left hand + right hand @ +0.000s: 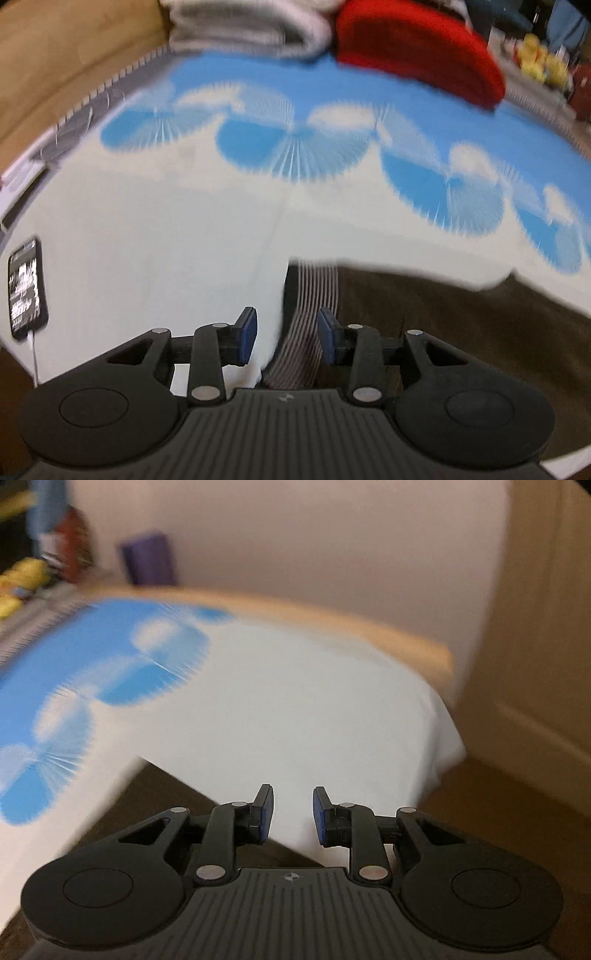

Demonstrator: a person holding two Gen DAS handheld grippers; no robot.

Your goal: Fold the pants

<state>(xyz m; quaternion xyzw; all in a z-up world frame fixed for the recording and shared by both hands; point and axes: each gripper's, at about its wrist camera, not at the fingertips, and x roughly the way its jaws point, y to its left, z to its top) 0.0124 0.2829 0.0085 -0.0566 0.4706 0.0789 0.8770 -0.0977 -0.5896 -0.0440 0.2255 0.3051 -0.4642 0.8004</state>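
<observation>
Dark brown pants (461, 325) lie on a bed with a white and blue patterned cover (166, 240). Their striped grey waistband (314, 291) runs down between my left gripper's fingers. My left gripper (287, 334) is open, its blue pads on either side of the waistband edge, not closed on it. In the right wrist view a corner of the brown pants (155, 794) lies at lower left on the white cover (295, 709). My right gripper (293, 814) is open and empty, just past the pants' edge. Both views are motion-blurred.
A phone (27, 288) with a cable lies at the left bed edge. Folded grey-white cloth (251, 29) and a red cloth (424, 51) sit at the far end. Yellow objects (539, 59) stand beyond. The bed's right edge (443, 738) drops to a brown floor by a wall.
</observation>
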